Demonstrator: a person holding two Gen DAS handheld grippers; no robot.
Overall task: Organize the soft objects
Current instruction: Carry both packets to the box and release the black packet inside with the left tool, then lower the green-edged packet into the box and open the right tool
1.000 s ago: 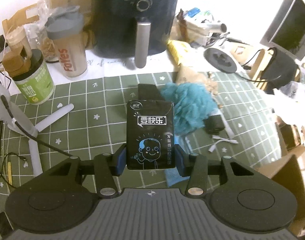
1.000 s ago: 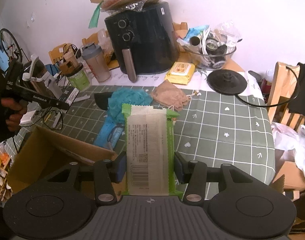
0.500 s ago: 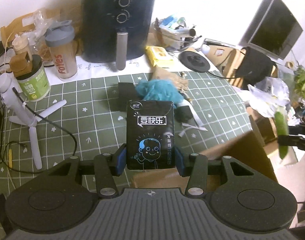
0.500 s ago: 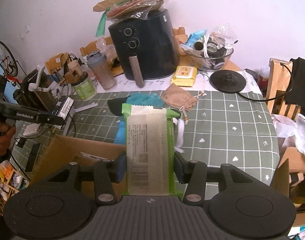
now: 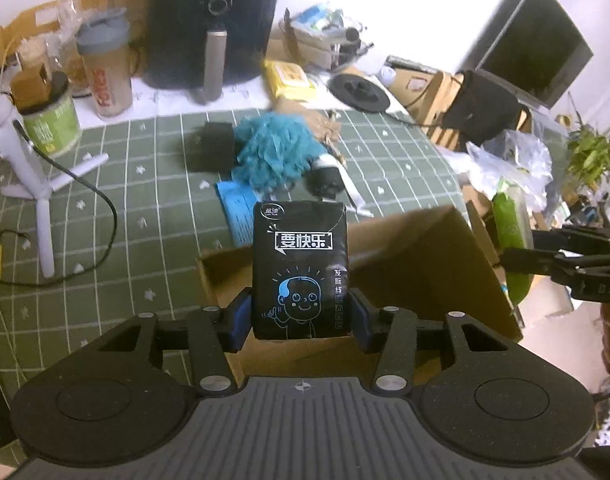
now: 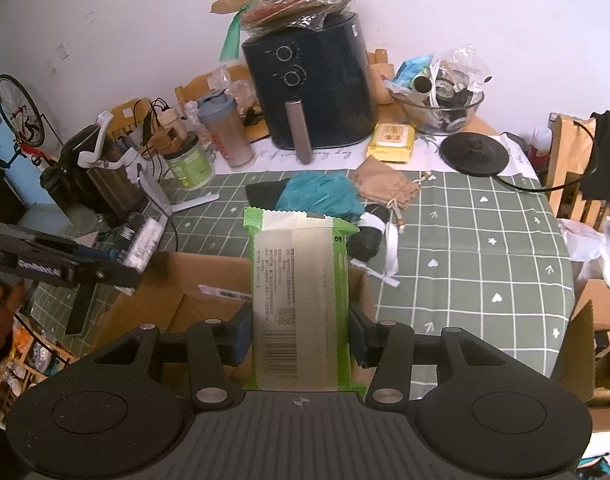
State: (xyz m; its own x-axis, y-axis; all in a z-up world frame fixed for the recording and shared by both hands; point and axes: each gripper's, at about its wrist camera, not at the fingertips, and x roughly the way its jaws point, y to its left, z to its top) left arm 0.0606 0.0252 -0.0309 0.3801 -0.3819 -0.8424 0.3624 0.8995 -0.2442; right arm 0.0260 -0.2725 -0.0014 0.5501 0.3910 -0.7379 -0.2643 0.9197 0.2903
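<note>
My left gripper [image 5: 301, 316] is shut on a black tissue pack [image 5: 301, 268] with a cartoon face, held above the open cardboard box [image 5: 421, 264] at the table's near edge. My right gripper [image 6: 301, 332] is shut on a green-edged tissue pack [image 6: 301, 292], also over the cardboard box [image 6: 201, 276]. On the green checked cloth behind lie a teal fluffy bundle [image 5: 273, 152], a black soft item [image 5: 213, 146], a blue flat pack [image 5: 235, 204], a tan drawstring pouch [image 6: 385, 182] and a rolled black-and-white item [image 6: 371, 236]. The other gripper shows at each view's side.
A black air fryer [image 6: 313, 92], a shaker bottle [image 6: 225, 132], a green tub [image 6: 189, 160] and a yellow wipes pack [image 6: 393, 142] line the back. A white stand [image 5: 37, 184] with cables sits left. A black round base [image 6: 475, 154] and a chair [image 6: 573, 168] are right.
Both grippers have drawn back and up from the cloth with their packs; the cardboard box has come into view beneath them. The grips look unchanged.
</note>
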